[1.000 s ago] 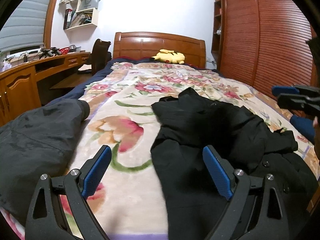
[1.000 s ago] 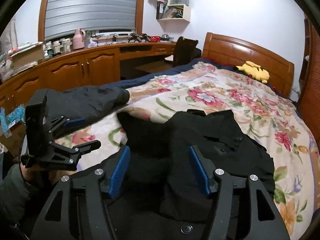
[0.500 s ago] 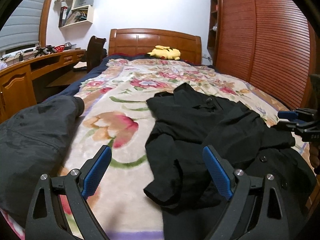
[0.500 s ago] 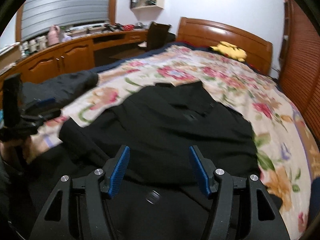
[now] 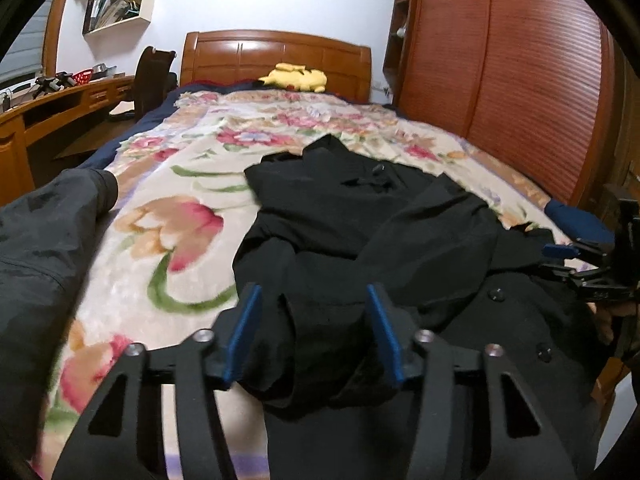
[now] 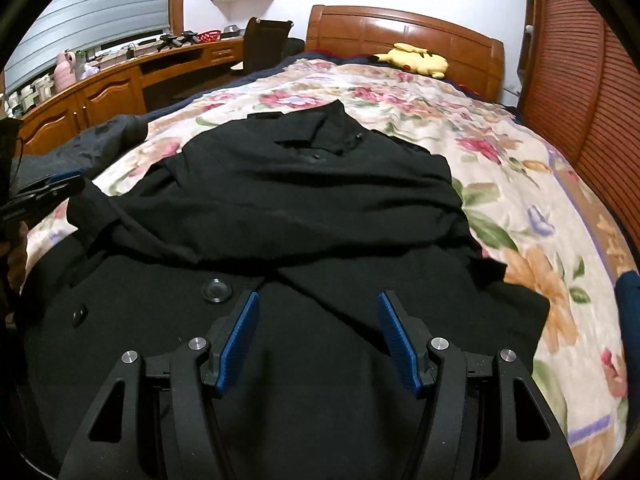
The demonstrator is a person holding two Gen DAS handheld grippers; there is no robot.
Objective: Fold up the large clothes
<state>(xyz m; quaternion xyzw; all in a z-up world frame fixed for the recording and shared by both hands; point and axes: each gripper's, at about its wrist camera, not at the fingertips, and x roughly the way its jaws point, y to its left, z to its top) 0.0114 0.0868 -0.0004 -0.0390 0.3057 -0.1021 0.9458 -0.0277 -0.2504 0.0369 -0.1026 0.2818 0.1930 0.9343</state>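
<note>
A large black coat (image 5: 360, 216) with buttons lies spread on the floral blanket (image 5: 176, 216), collar toward the headboard. In the left wrist view my left gripper (image 5: 314, 320) is low over the coat's near left edge. A rumpled black sleeve fold (image 5: 312, 344) sits between its blue pads (image 5: 244, 332). The jaws are closing and I cannot see the pads pressing the cloth. In the right wrist view my right gripper (image 6: 320, 320) stands open just above the coat's lower front (image 6: 320, 208), beside a button (image 6: 216, 290). Each gripper also shows at the other view's edge: right gripper (image 5: 580, 264), left gripper (image 6: 48, 188).
A dark grey jacket (image 5: 44, 248) lies on the bed's left side. A yellow plush toy (image 5: 294, 76) rests by the wooden headboard (image 5: 276, 52). Slatted wardrobe doors (image 5: 520, 80) run along the right; a desk (image 6: 120, 84) and chair (image 6: 264, 40) stand on the left.
The left gripper's jaws have narrowed around the sleeve fold as it moved in over the coat's edge. The right gripper has sunk lower and closer to the coat's front.
</note>
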